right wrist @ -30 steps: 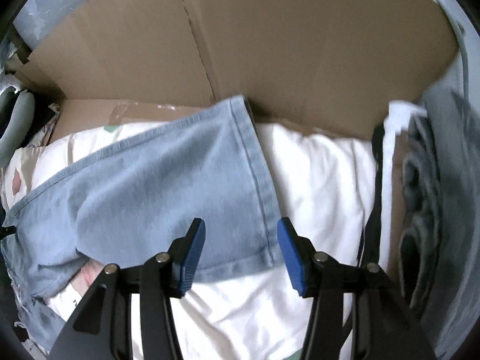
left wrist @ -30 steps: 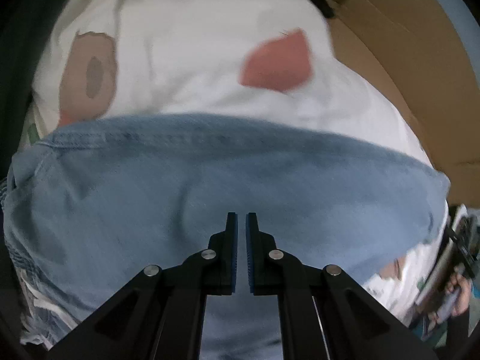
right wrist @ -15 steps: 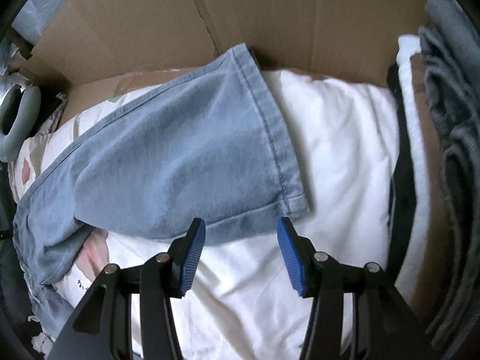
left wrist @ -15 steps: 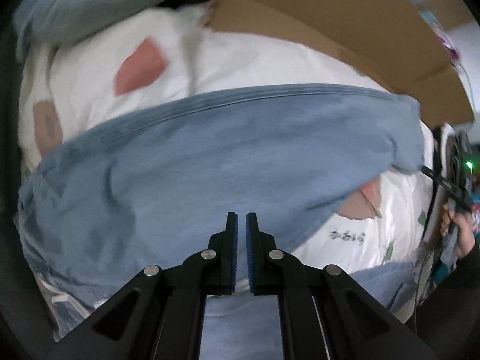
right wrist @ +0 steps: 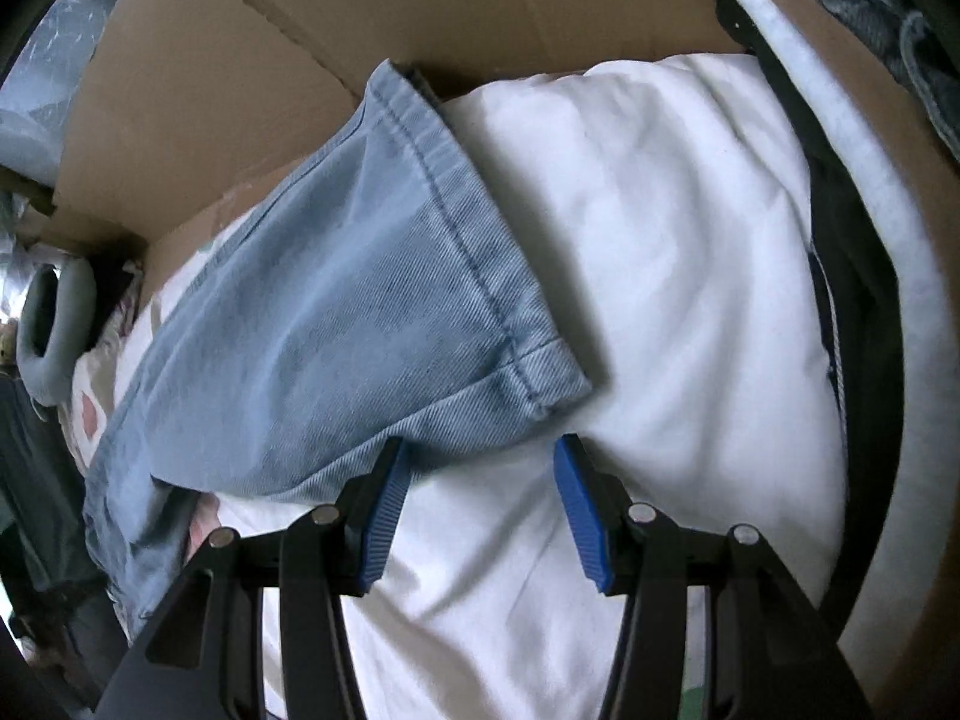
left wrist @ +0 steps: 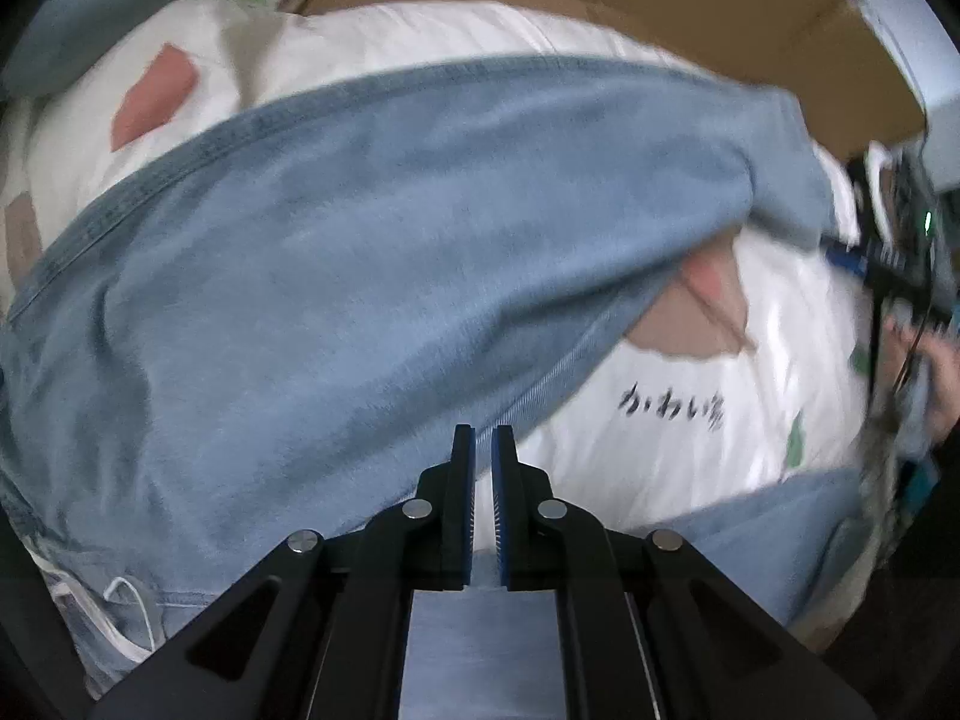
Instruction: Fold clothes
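Light blue jeans (left wrist: pixel 360 276) lie spread across a white printed bedcover (left wrist: pixel 660 420). My left gripper (left wrist: pixel 483 438) hangs straight down over the jeans' lower edge, shut, with nothing seen between its pads. In the right wrist view one jeans leg (right wrist: pixel 360 324) runs from lower left to its stitched hem (right wrist: pixel 516 360). My right gripper (right wrist: pixel 480 462) stands open just before that hem, the hem's near corner lying between the blue fingertips without either pad pressing on it. The right gripper (left wrist: pixel 888 264) and a person's hand (left wrist: pixel 936 372) show at the left wrist view's right edge.
Brown cardboard (right wrist: pixel 420 12) stands behind the bedcover (right wrist: pixel 660 240). Folded grey and white clothes (right wrist: pixel 888 18) are stacked at the upper right, with a dark strip (right wrist: pixel 858 360) beside the cover. A grey curved object (right wrist: pixel 54 336) sits at the far left.
My left gripper has slid sideways over the jeans toward their lower edge, rolling as it went, still shut. My right gripper has come down close to the leg's hem, still open.
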### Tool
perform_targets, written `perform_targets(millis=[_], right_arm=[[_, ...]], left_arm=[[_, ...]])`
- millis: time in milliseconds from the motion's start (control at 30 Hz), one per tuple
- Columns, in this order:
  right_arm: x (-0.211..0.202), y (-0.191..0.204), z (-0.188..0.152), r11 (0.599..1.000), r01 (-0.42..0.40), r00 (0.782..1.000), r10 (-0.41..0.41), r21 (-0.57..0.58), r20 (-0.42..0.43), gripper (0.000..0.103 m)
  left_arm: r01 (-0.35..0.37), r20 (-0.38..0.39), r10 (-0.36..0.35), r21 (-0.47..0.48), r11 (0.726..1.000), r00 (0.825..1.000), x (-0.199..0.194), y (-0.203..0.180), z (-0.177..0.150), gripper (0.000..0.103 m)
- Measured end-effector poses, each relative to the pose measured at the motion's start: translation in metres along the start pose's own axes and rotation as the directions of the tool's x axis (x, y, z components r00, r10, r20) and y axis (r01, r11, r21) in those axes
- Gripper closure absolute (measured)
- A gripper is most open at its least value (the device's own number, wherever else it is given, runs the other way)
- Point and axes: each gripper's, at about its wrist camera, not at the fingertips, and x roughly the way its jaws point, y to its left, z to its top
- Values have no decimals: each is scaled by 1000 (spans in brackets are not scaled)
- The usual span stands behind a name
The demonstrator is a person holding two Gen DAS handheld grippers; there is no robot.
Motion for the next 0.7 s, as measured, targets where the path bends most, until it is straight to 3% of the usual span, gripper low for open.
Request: perform_targets(millis=[200,367,467,700], right_arm=[[3,0,7,1000,-7,1000,7,13,30,55],[-1,10,8,998,55,997,-54,-6,59,79],[-7,13,8,998,58,996,-57,-5,75,89],[-38,31,13,997,58,988,-50,-52,148,94]], left_arm=[[-20,-24,22,88,996,999,19,-14,-4,98],[-44,10,44,99,994,999,26,-24,-1,98],[-18,-6,19,68,997,1000,38,-22,-5,98],[-51,-20,53,84,995,998,58,-25,-19,98]])
